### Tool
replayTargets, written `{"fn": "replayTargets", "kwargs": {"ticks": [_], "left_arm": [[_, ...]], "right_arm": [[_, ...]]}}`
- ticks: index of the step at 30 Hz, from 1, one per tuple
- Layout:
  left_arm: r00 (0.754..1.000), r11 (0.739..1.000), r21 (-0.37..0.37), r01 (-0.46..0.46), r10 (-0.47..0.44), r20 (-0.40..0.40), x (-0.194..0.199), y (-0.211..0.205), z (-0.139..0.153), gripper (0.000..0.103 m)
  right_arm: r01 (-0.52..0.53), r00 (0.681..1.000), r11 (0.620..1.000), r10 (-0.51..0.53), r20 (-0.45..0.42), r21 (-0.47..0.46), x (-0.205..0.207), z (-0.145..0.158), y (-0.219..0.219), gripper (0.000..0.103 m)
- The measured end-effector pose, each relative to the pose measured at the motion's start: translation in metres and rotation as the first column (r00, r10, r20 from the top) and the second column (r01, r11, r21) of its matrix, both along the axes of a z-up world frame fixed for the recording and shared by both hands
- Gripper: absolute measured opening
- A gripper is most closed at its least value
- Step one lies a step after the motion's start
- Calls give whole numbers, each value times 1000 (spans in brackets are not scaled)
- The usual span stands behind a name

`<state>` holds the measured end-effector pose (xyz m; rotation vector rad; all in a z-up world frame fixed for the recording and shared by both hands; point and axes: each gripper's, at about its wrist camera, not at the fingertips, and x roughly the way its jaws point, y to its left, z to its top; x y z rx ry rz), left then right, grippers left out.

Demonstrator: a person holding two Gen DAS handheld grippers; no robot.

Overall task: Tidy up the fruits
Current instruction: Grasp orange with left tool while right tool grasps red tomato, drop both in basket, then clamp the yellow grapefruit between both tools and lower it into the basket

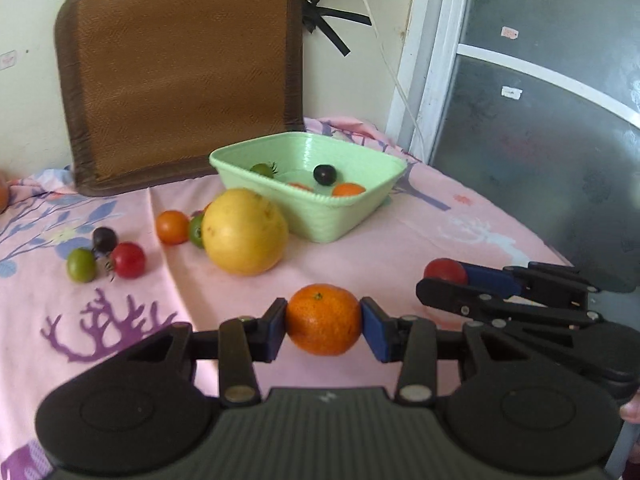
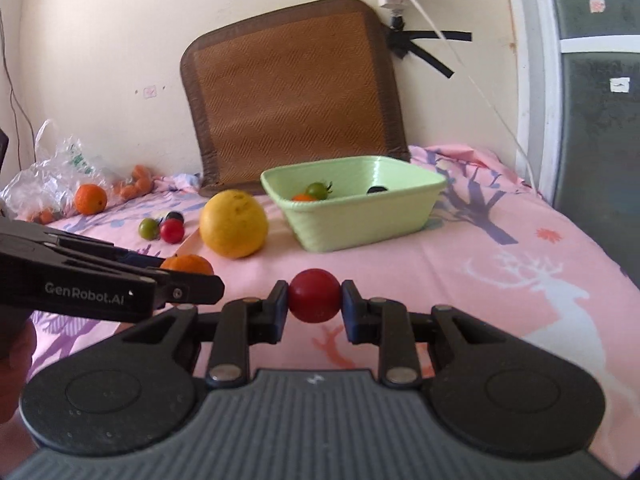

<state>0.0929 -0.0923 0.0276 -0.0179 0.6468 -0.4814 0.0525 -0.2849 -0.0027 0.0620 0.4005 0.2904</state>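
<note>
My left gripper (image 1: 323,326) is shut on an orange mandarin (image 1: 323,319), held above the pink cloth. My right gripper (image 2: 314,300) is shut on a red tomato (image 2: 314,295); it also shows in the left wrist view (image 1: 445,271). A light green basket (image 1: 340,216) stands ahead and holds a green tomato (image 1: 262,169), a dark one (image 1: 324,174) and an orange one (image 1: 348,189). A big yellow grapefruit (image 1: 244,232) lies left of the basket. Small tomatoes lie further left: orange (image 1: 172,227), red (image 1: 128,260), green (image 1: 81,265), dark (image 1: 105,239).
A brown woven mat (image 1: 180,68) leans on the wall behind the basket. A plastic bag (image 2: 52,172) and an orange (image 2: 91,199) lie at the far left. A glass door (image 1: 540,140) stands to the right, and a white cable (image 1: 384,52) hangs down the wall.
</note>
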Motion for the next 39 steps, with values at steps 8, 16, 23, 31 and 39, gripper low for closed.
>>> {"fn": "replayTargets", "kwargs": {"ticks": [8,16,23,31,39], "left_arm": [[999,998,-59,-25,23,-26,108,-28,37,39],[990,997,-50,-60,53,-130,172,-48,12,43],[993,981,-155,-113,110,-31,138,-19,38,44],[929,927,-108,-360,367,48,42,75,49,45],[888,889,9,-459,459,-27,4,121,-7,44]], "right_arm": [[25,997,999,-27,66,27,82,16,-14,31],[31,997,999,-32,63,9,112,0,-12,35],[79,981,988,-100,165,132,97,10,-37,39],[126,978,973,-154,140,194,85,10,-43,39],[30,999,977,-38,33,211,29,-3,-12,39]]}}
